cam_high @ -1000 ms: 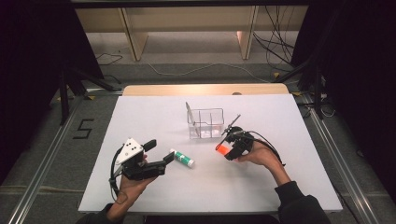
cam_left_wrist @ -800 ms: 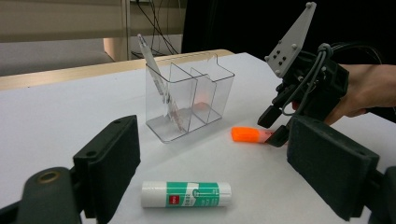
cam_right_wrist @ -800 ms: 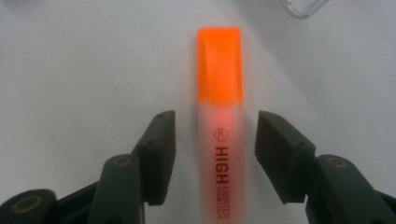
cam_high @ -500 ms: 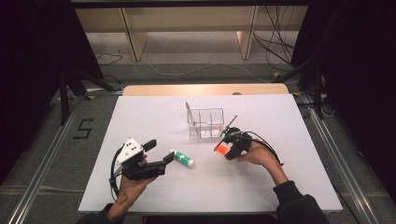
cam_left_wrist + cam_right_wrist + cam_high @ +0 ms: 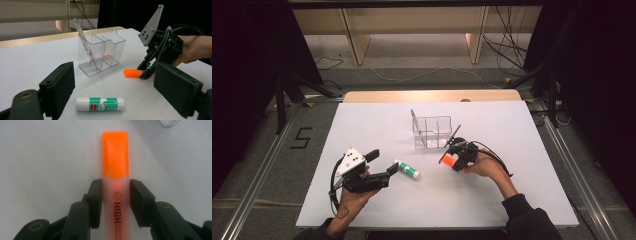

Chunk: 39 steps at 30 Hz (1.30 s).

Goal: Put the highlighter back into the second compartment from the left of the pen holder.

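Left claw point(image 5: 384, 175) rests with its jaws wide apart, holding nothing; just ahead of it lies the glue stick point(image 5: 407, 169); farther ahead and to its right stands the clear box point(image 5: 432, 132) with a pen inside; right claw point(image 5: 451, 159) has just been closing on the orange marker point(image 5: 115, 182), which lies between its jaws, both pads now touching its sides; it looks ready to lift, likely toward the box.

glue stick point(image 5: 407, 170): lying on white table point(image 5: 377, 125) | clear organizer point(image 5: 432, 131): pen point(image 5: 85, 47) leaning inside
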Tool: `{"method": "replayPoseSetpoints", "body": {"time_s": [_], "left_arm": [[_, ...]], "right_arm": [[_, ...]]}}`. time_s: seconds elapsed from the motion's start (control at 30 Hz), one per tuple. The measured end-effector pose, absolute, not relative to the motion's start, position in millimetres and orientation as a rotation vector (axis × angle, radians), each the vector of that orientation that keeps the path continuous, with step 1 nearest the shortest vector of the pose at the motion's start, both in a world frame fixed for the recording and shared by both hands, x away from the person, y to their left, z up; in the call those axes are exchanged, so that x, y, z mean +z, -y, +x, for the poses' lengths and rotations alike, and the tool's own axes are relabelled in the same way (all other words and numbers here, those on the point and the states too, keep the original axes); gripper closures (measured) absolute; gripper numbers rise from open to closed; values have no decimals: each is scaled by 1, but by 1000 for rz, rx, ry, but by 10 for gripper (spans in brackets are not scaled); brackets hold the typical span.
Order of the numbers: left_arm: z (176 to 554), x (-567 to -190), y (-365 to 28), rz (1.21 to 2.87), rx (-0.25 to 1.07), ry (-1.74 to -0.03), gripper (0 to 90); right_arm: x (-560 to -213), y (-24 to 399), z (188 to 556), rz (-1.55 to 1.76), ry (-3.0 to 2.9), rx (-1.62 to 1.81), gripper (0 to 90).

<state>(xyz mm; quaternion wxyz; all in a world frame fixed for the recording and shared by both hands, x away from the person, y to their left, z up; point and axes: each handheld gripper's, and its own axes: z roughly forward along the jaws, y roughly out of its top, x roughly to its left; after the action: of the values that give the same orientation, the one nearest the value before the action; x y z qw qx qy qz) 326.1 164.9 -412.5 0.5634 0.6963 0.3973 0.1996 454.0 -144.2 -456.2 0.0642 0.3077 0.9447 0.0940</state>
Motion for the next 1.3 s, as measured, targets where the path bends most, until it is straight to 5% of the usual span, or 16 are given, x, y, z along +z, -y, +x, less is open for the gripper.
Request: {"method": "replayPoseSetpoints", "body": {"time_s": [0.63,1.3], "left_arm": [[326,-412,-166,1639,472,-935,168],[326,-412,-166,1630,473,-938,168]], "right_arm": [[-452,138,447,841,-2828,256,670],[-419,153,445,832,-2691,648,670]]}}
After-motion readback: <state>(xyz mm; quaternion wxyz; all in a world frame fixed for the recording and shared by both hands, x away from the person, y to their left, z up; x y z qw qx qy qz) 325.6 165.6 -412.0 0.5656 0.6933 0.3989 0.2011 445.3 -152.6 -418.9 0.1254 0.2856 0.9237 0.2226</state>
